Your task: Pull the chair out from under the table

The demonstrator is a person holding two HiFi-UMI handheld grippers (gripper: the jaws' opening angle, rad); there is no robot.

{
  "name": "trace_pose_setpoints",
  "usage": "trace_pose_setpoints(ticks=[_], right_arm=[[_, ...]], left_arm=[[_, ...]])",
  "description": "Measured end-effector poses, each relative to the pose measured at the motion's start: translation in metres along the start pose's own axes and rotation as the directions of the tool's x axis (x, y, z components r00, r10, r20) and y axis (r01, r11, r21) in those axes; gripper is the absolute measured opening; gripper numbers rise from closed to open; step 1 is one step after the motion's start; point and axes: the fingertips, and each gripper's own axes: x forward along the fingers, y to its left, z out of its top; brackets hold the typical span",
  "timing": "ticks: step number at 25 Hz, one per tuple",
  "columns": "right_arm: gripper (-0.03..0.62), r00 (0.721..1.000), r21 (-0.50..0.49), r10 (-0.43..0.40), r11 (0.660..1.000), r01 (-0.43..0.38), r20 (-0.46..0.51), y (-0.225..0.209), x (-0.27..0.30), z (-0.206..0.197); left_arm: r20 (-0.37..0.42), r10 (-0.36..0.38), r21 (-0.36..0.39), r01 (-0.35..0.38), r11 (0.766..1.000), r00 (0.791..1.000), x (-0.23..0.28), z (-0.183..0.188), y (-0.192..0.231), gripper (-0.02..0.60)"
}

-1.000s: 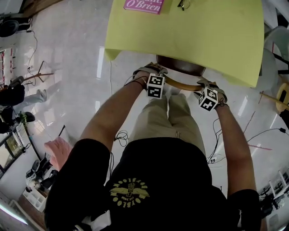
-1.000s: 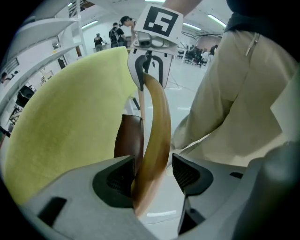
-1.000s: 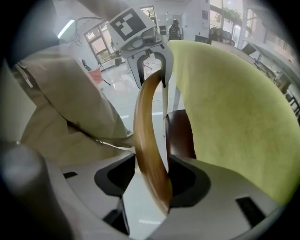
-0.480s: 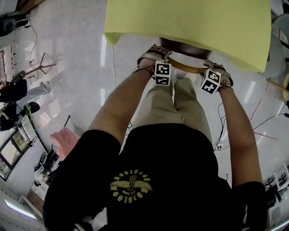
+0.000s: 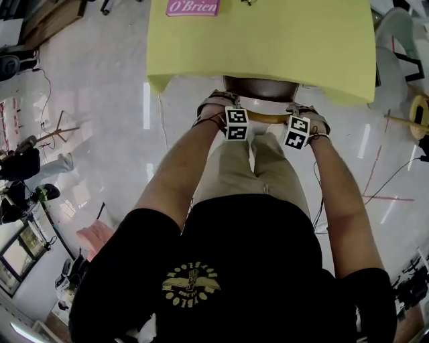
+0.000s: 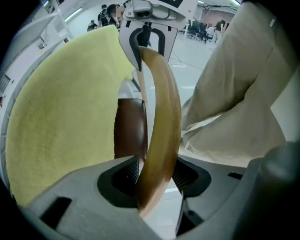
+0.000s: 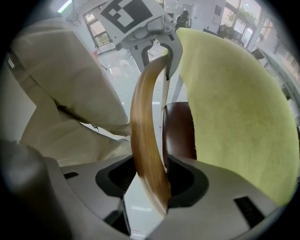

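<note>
The chair's curved wooden back rail (image 5: 268, 118) runs between my two hands, just off the yellow table's (image 5: 268, 40) near edge. Its dark brown seat (image 5: 261, 87) lies mostly under the tabletop. My left gripper (image 5: 228, 110) points down over the rail's left end, my right gripper (image 5: 303, 122) over its right end. The jaws of both have just been closing. In the left gripper view the rail (image 6: 159, 131) fills the left gripper (image 6: 157, 180), touching both pads. The right gripper (image 7: 152, 180) pinches the rail (image 7: 145, 131) the same way.
A pink book (image 5: 193, 7) lies at the table's far edge. The person's trouser legs (image 5: 258, 167) stand right behind the chair. Cables (image 5: 395, 174) trail over the glossy floor on the right, and a white chair (image 5: 399, 30) stands beyond the table's right corner.
Both hands stay on the back rail. The head view has swung, so the pink book shows again at the top. The seat still sits under the table edge.
</note>
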Motion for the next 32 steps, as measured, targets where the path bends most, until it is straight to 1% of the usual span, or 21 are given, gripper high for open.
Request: trace_pose_setpoints(ticks=[2,4,6,8,14,19,22,25,28,32], right_arm=[[0.196,1.0,-0.005,-0.019,1.0,0.019,-0.008,0.006,0.0,-0.005],[0.195,0.999,-0.007,-0.04,0.999,0.04,-0.017,0.013,0.0,-0.006],[0.192,0.998,-0.009,-0.061,0.998,0.06,-0.027,0.022,0.001,-0.005],[0.192,0.997,0.004,-0.072,0.997,0.072,-0.037,0.033,0.004,-0.001],[0.183,0.997,0.068,-0.063,0.996,0.066,-0.05,0.071,0.005,0.015],[0.183,0.997,0.129,-0.05,0.99,0.057,-0.058,0.096,0.009,0.029],[0.184,0.997,0.143,-0.051,0.988,0.058,-0.056,0.111,0.009,0.031],[0.184,0.998,0.144,-0.032,0.989,0.038,-0.047,0.124,0.008,0.03],[0.184,1.0,0.126,-0.017,0.992,0.02,-0.025,0.14,0.006,0.027],[0.186,1.0,0.079,-0.025,0.997,0.026,-0.013,0.162,0.003,0.015]], left_arm=[[-0.007,-0.008,0.027,0.008,1.0,1.0,0.001,0.005,-0.005,0.195],[-0.003,0.003,0.05,-0.003,0.999,1.0,0.0,0.006,-0.013,0.189],[0.005,0.013,0.066,-0.013,0.998,1.0,-0.001,0.006,-0.021,0.183],[0.004,0.007,0.082,-0.007,0.997,1.0,0.0,0.002,-0.031,0.181],[0.01,-0.009,0.178,0.007,0.984,1.0,-0.003,-0.009,-0.051,0.181],[-0.004,-0.033,0.228,0.033,0.973,0.999,-0.004,-0.02,-0.072,0.181],[-0.012,-0.04,0.225,0.042,0.973,0.999,-0.005,-0.021,-0.087,0.179],[-0.011,-0.063,0.207,0.064,0.976,0.998,-0.006,-0.018,-0.104,0.179],[-0.011,-0.085,0.18,0.085,0.98,0.996,-0.007,-0.013,-0.124,0.179],[-0.014,-0.081,0.13,0.082,0.988,0.997,-0.007,0.002,-0.154,0.179]])
